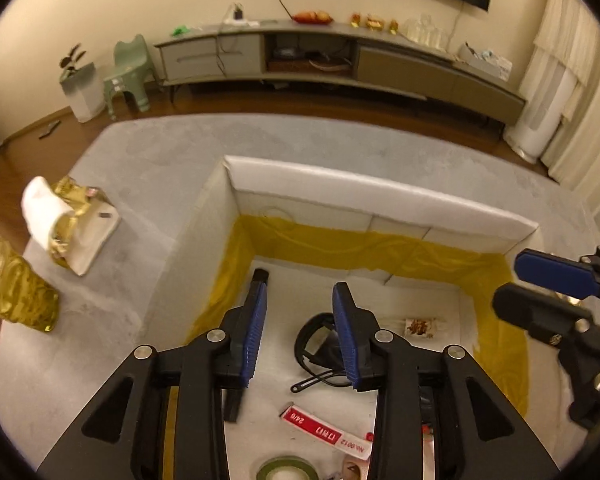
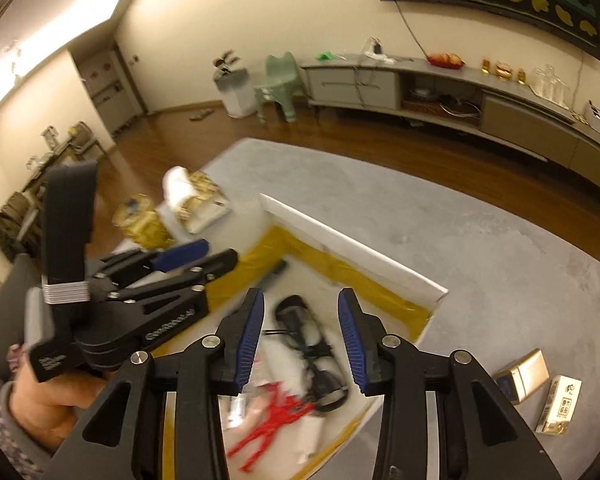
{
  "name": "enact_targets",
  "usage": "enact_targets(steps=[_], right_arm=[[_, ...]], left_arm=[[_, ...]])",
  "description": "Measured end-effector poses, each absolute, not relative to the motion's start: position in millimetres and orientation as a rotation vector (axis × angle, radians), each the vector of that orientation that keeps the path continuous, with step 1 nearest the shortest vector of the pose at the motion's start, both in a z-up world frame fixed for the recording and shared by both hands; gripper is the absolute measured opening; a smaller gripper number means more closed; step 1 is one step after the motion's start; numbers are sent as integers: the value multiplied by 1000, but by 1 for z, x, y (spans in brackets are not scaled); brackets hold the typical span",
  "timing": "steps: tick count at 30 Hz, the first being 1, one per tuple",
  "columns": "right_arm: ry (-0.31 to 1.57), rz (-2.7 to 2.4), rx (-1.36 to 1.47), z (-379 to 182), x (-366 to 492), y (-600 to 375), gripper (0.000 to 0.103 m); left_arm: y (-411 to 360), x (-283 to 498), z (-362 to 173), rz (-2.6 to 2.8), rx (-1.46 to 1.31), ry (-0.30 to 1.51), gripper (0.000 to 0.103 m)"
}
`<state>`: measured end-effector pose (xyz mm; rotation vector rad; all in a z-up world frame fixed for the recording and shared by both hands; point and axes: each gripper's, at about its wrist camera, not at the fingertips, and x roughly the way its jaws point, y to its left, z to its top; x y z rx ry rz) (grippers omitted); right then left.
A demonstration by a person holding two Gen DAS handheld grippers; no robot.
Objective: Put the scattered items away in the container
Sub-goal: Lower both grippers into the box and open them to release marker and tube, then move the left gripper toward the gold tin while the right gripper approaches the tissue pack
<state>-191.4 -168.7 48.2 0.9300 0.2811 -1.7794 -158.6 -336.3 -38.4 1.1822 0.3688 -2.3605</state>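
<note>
left wrist | box (image 1: 380,196): glasses (image 1: 320,344), tape roll (image 1: 288,468) | both hand-held grippers spread, empty

Glasses (image 1: 320,340), tape roll (image 1: 288,468) inside box (image 1: 380,200) on rug (image 1: 148,168); foil bags (image 1: 16,292) left, cartons (image 2: 540,392) right.

The box (image 1: 380,196) is open on top, its white walls fencing all sides; glasses (image 1: 320,344) and a red tag (image 1: 324,432) crowd its floor, and the right tool (image 1: 540,284) hangs over the right wall
</note>
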Motion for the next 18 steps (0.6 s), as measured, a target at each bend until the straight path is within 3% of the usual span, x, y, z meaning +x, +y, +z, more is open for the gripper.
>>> enact_targets(steps=[4, 7, 18], right_arm=[[124, -1788, 854, 95, -183, -119, 44], [-41, -1790, 839, 113, -183, -67, 54], [-88, -1870, 964, 63, -167, 31, 54]], left_arm=[[-335, -132, -13, -2372, 1077, 414, 36], [-330, -109, 5, -2396, 999, 469, 36], [-290, -36, 62, -2598, 729, 691, 38]])
